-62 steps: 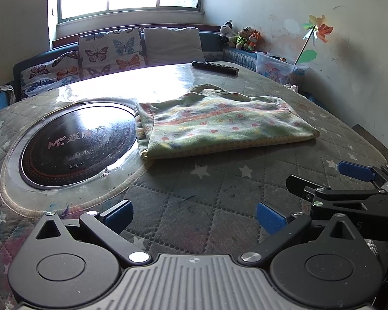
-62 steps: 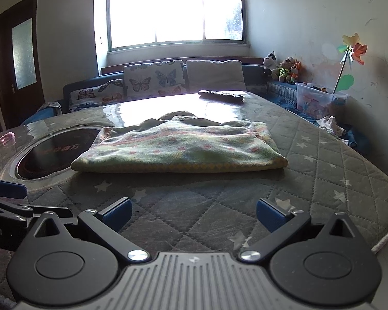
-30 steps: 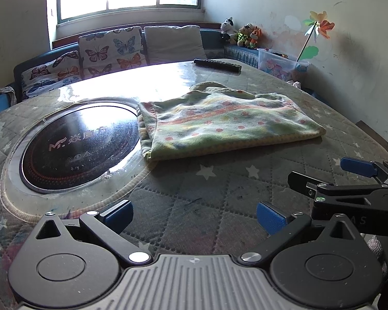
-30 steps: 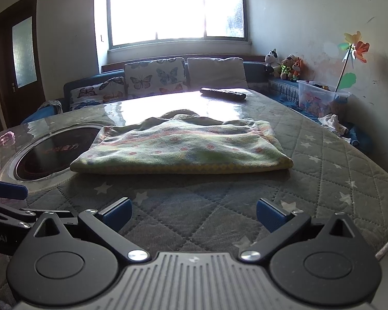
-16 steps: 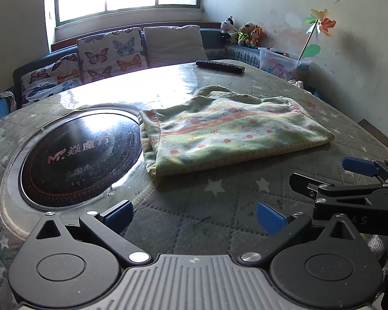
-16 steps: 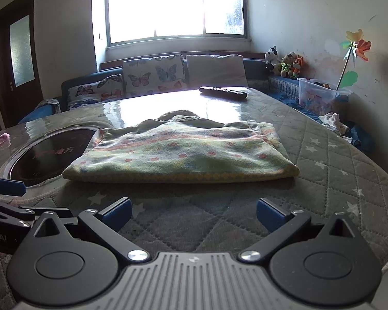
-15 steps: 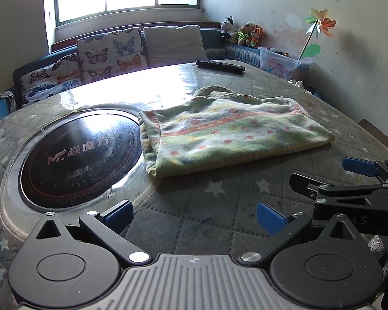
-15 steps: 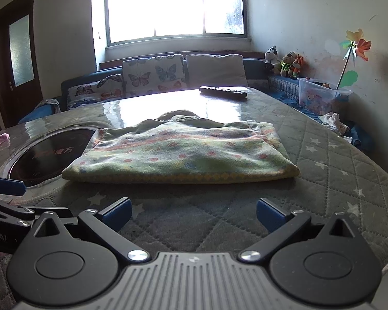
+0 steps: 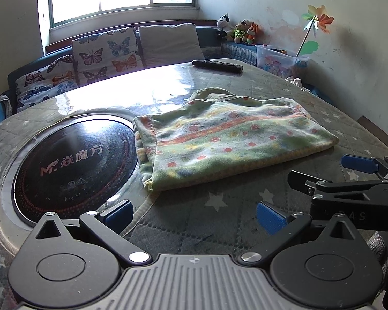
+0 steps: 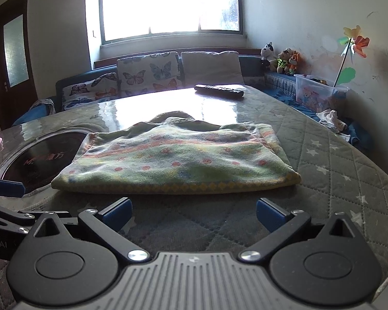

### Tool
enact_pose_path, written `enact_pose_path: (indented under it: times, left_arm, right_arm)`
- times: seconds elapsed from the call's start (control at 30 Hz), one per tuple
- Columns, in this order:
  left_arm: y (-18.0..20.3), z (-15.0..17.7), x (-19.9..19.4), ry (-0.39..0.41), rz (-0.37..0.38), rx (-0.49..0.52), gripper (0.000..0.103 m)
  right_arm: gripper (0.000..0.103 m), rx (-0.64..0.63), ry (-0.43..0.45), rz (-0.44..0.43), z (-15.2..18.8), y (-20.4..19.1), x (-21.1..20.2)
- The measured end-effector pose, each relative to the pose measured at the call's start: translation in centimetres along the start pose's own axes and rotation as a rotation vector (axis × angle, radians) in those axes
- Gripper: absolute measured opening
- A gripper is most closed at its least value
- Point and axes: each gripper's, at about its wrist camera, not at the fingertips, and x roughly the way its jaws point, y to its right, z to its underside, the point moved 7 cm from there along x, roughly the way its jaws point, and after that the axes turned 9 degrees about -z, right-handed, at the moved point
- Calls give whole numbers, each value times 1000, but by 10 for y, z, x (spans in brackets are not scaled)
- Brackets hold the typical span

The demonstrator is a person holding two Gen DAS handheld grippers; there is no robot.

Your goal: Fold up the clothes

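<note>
Well, the green fleece garment with pink dots [image 10: 178, 165] lies folded flat on the quilted star-print table [image 10: 331, 170], partly over the round black glass cooktop [image 9: 72, 162]. Both the left gripper [image 9: 194, 213] and right gripper [image 10: 192, 210] hover just short of it, fingers spread wide and empty. It looks nearly done; perhaps one more fold remains.

Green garment [image 10: 178, 165] with red dots and orange stripes; grey quilted cover [image 10: 331, 170] with white stars; butterfly-print cushions [image 10: 147, 73]; blue pads [image 10: 116, 213] on black grippers.
</note>
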Motion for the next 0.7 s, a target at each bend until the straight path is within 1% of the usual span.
enact_pose_path:
  times: [0.7]
  left_arm:
    - [-3,-12,16,-20,11,10,103]
  right_arm:
    - [103,2,-28,5,-9,0,16]
